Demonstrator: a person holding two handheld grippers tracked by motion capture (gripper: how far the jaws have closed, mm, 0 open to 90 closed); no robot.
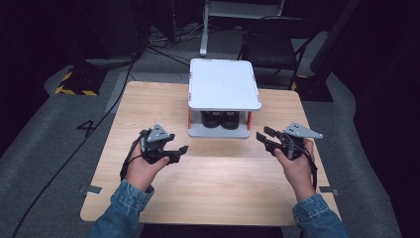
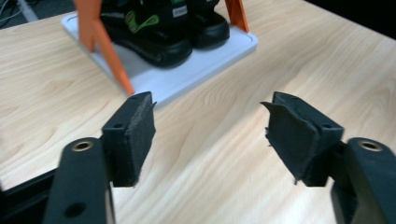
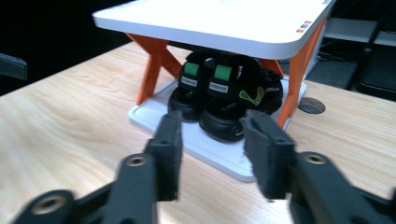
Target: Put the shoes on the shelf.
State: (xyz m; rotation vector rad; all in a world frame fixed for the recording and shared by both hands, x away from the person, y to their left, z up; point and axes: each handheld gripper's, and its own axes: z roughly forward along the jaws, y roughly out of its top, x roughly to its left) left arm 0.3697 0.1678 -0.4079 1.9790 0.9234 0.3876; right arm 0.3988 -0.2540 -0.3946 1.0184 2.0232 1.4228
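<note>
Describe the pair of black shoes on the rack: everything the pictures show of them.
The black shoes sit side by side, touching, on the lower white shelf of a small rack, under its white top shelf and between orange legs. They look like sandals with thick rounded black soles, green strap patches with small white labels, and a green-outlined mark on one side. Their toes point toward the person's edge. No gripper touches them.

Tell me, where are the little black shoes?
The black shoes sit side by side on the lower shelf of the white rack, at the table's far middle, between its orange legs.
</note>
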